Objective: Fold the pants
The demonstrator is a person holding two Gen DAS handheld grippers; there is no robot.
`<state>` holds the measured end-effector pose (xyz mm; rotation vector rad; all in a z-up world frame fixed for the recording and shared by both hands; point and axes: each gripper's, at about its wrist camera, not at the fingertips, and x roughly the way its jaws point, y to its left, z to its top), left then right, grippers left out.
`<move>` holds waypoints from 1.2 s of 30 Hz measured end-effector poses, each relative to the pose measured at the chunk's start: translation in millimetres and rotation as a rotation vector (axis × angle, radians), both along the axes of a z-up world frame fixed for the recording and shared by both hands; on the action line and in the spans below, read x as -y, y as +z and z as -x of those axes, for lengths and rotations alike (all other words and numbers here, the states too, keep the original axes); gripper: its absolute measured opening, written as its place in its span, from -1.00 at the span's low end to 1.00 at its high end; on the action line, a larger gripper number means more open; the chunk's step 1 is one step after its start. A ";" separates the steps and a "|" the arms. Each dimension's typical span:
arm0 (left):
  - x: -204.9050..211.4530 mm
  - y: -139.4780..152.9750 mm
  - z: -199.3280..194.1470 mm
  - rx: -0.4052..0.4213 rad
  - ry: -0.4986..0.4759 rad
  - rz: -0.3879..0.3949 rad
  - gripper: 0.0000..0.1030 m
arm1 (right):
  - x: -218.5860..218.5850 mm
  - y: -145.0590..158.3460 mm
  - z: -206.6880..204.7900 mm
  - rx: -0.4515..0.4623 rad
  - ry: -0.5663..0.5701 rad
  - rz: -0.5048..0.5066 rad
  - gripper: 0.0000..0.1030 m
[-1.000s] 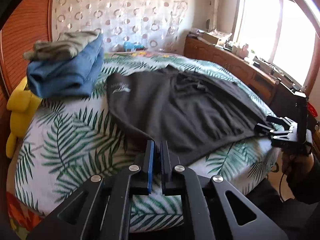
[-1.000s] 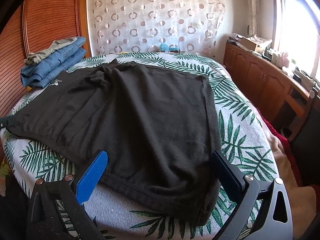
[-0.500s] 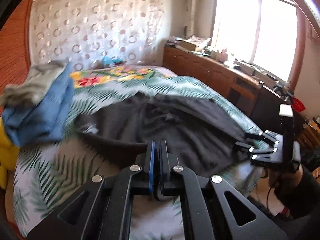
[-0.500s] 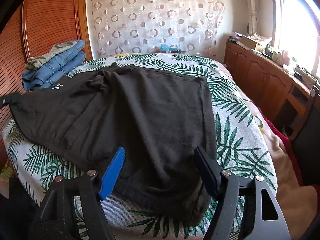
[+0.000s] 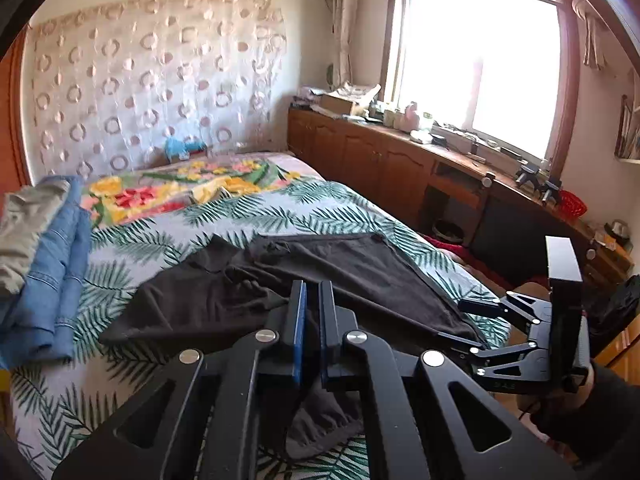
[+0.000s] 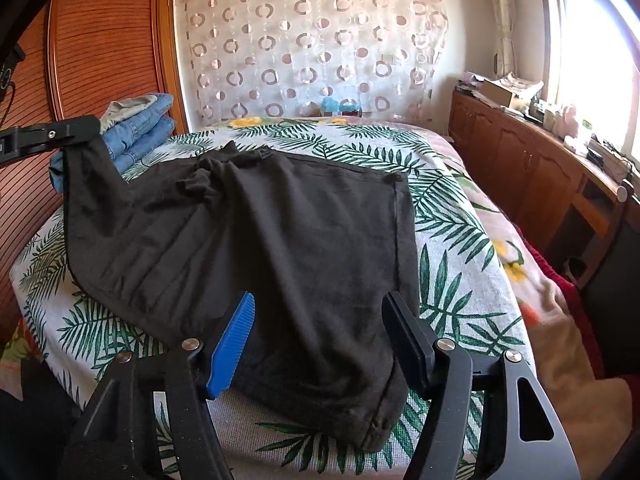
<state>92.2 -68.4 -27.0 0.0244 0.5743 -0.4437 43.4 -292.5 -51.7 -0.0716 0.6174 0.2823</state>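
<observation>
Black pants (image 6: 280,240) lie spread on the bed with the palm-leaf cover (image 6: 452,216). My left gripper (image 5: 311,300) is shut on one cuff of the pants (image 5: 224,300) and holds it lifted above the bed; it also shows in the right wrist view (image 6: 76,132) at the far left with the cloth hanging from it. My right gripper (image 6: 320,324) is open, its jaws either side of the other cuff near the bed's front edge, the cloth lying between them. It also shows in the left wrist view (image 5: 468,320).
A stack of folded jeans and grey trousers (image 6: 136,128) lies at the bed's far left. A wooden cabinet row (image 6: 540,168) with clutter runs along the right under the window. A wooden wardrobe (image 6: 100,48) stands on the left, a curtain (image 6: 312,48) behind the bed.
My left gripper has lifted its cuff up off the bed and carried it inward. My right gripper has narrowed its opening and moved closer over the other cuff.
</observation>
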 end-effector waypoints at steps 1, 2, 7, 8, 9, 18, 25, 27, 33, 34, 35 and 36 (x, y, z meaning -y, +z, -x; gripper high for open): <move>-0.9 0.5 1.7 0.005 0.003 -0.003 -0.89 | -0.1 -0.8 0.0 0.001 0.000 -0.002 0.32; -1.9 0.7 2.6 0.001 0.003 -0.005 -0.89 | -0.3 -1.8 0.1 0.000 0.000 -0.003 0.32; -10.3 -1.4 3.2 -0.002 0.045 -0.016 -0.15 | -3.4 -6.1 -1.2 -0.005 0.002 -0.014 0.32; -13.3 -1.5 4.1 0.001 0.056 -0.013 -0.11 | -5.1 -5.9 -0.3 -0.004 0.003 -0.013 0.32; -16.7 -2.3 4.2 -0.001 0.064 -0.010 -0.10 | -6.6 -6.6 -0.4 -0.005 0.005 -0.011 0.32; -43.7 -18.5 4.8 -0.029 0.141 -0.009 0.57 | -13.7 -0.2 -6.2 0.002 0.029 -0.007 0.32; -58.9 -38.5 9.8 -0.063 0.192 0.000 0.57 | -25.5 4.4 -5.8 0.016 0.065 -0.001 0.32; -62.0 -46.4 11.1 -0.079 0.199 -0.002 0.57 | -30.2 6.7 -6.8 0.021 0.080 -0.001 0.32; -66.2 -71.6 11.8 -0.140 0.225 -0.009 0.57 | -49.3 13.0 -10.2 0.039 0.143 -0.009 0.32; -65.8 -74.9 11.5 -0.150 0.226 -0.012 0.57 | -52.9 14.3 -10.4 0.044 0.154 -0.008 0.31; -65.2 -79.0 11.3 -0.162 0.227 -0.017 0.57 | -56.0 15.2 -10.8 0.048 0.164 -0.007 0.28; -64.4 -81.7 10.9 -0.170 0.228 -0.024 0.57 | -58.9 16.2 -11.5 0.051 0.172 -0.007 0.26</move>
